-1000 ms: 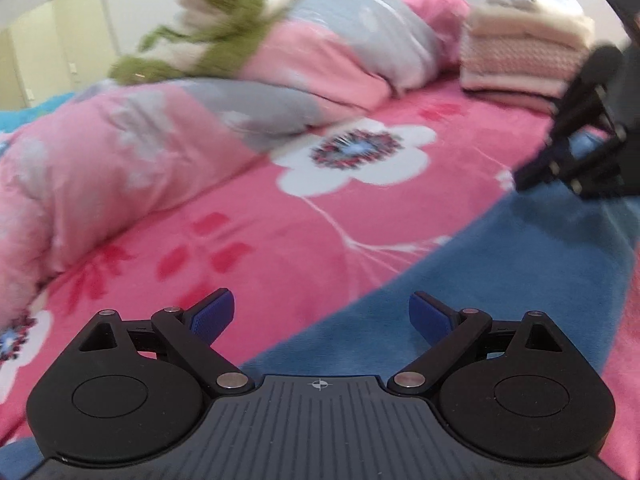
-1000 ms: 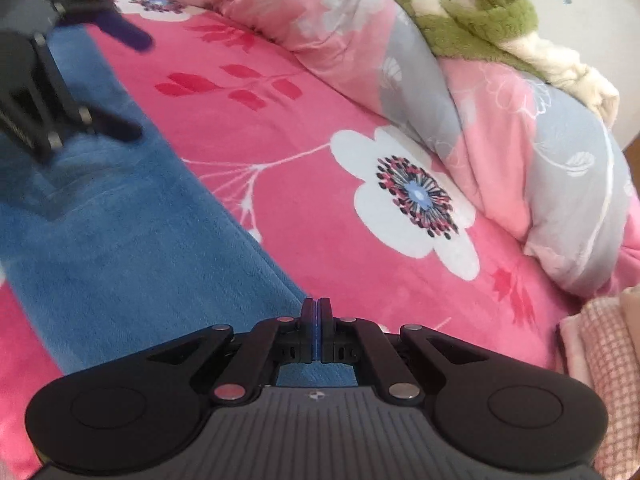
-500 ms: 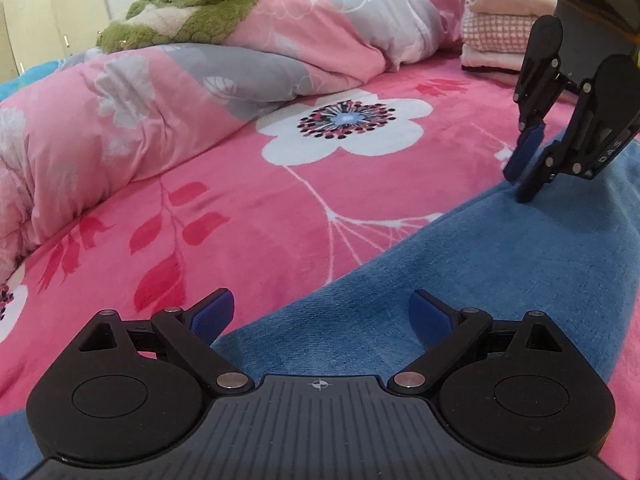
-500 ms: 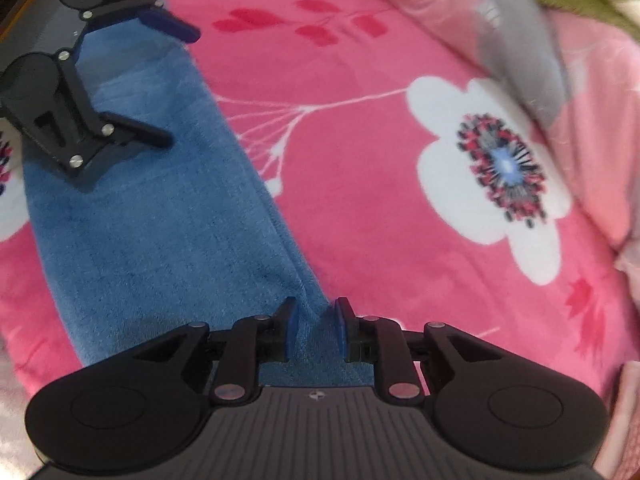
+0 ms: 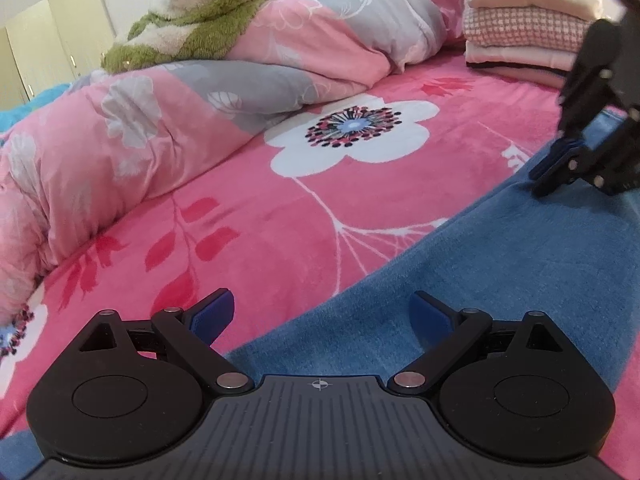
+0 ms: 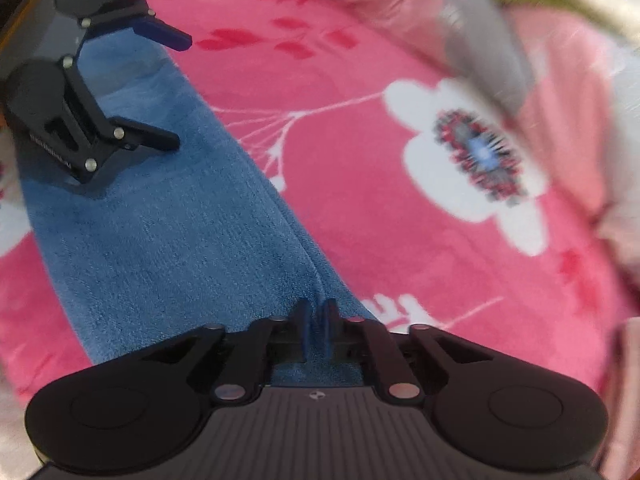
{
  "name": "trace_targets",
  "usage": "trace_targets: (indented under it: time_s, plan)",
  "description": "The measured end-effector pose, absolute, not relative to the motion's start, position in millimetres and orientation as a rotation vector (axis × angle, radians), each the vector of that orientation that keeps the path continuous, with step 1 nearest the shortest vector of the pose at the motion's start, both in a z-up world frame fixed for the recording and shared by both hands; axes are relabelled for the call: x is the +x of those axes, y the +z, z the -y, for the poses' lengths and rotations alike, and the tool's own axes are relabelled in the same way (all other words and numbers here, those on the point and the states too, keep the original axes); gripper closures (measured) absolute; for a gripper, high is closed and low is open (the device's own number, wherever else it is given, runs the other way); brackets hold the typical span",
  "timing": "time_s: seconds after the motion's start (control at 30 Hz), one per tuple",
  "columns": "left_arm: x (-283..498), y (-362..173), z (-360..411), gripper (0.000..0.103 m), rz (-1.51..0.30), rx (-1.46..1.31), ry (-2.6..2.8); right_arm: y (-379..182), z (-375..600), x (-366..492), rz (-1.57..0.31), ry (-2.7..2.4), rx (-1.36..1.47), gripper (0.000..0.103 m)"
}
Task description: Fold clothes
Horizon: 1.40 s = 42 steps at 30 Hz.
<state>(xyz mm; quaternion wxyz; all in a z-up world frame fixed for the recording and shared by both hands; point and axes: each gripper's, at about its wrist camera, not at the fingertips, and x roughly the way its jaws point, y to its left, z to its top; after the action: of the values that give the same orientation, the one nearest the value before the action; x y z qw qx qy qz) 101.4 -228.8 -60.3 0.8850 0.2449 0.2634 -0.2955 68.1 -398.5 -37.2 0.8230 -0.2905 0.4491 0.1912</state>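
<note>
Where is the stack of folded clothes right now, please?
In the left wrist view, the stack of folded clothes sits top right on the pink floral bedspread, beside the rumpled quilt.

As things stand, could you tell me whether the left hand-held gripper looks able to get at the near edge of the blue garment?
Probably yes: the left hand-held gripper is open, the blue garment lies right between its fingers, and nothing blocks it.

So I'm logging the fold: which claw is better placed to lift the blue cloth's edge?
Right claw: it is pinched shut on the blue cloth edge. The left claw hangs open above it.
</note>
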Motion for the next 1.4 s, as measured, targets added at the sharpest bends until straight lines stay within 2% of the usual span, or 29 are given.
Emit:
trace_targets:
  time_s: [0.27,0.43,0.6,0.67,0.73,0.87,0.9,0.97,1.0,1.03,1.13,1.17,1.2,1.23,1.33,1.4]
  plan:
    - [103.3,-54.9,238.4,0.008,-0.528,0.535,-0.583,-45.7,366.0,28.7,-0.675,0.201,-0.863,0.102]
    - [103.6,-57.0,244.1,0.008,-0.525,0.547,-0.576,-50.2,367.1,34.5,-0.632,0.159,-0.863,0.102]
    - [104.3,-65.9,247.0,0.008,-0.541,0.554,-0.577,-89.7,358.4,37.4,-0.608,0.097,-0.907,0.101]
    - [105.0,-66.0,247.1,0.007,-0.544,0.551,-0.576,-88.7,360.1,34.4,-0.573,0.035,-0.86,0.1]
    - [104.5,-66.3,247.6,0.007,-0.542,0.556,-0.574,-81.1,367.4,32.4,-0.549,-0.039,-0.774,0.095]
    - [103.1,-67.9,247.8,0.007,-0.535,0.562,-0.57,-45.1,413.9,11.2,-0.501,-0.203,-0.477,0.094]
    - [103.1,-67.9,247.9,0.007,-0.536,0.562,-0.57,-37.8,432.7,2.0,-0.496,-0.244,-0.388,0.092]
    - [103.3,-67.9,248.1,0.007,-0.536,0.563,-0.57,-23.0,470.4,-16.4,-0.484,-0.326,-0.208,0.075]
    - [103.4,-67.8,248.4,0.007,-0.536,0.564,-0.569,-17.5,491.0,-24.3,-0.482,-0.364,-0.114,0.058]
    - [103.2,-67.7,248.8,0.007,-0.536,0.565,-0.568,-16.7,516.1,-29.0,-0.489,-0.397,-0.011,0.048]
    - [102.6,-67.5,249.8,0.007,-0.537,0.566,-0.56,-31.4,589.9,-33.9,-0.554,-0.426,0.352,0.046]
    - [102.2,-67.4,249.8,0.007,-0.537,0.566,-0.557,-40.9,611.5,-35.1,-0.585,-0.408,0.481,0.048]
    - [101.9,-67.4,249.8,0.007,-0.536,0.566,-0.554,-51.9,626.6,-34.8,-0.618,-0.367,0.589,0.057]
    - [101.5,-67.4,249.7,0.007,-0.536,0.565,-0.551,-60.7,635.2,-32.7,-0.637,-0.333,0.652,0.073]
    - [101.1,-67.1,249.8,0.007,-0.536,0.562,-0.542,-65.1,630.7,-32.9,-0.611,-0.293,0.609,0.094]
    - [100.4,-66.5,250.1,0.007,-0.533,0.568,-0.532,-58.2,629.6,-38.3,-0.548,-0.285,0.588,0.099]
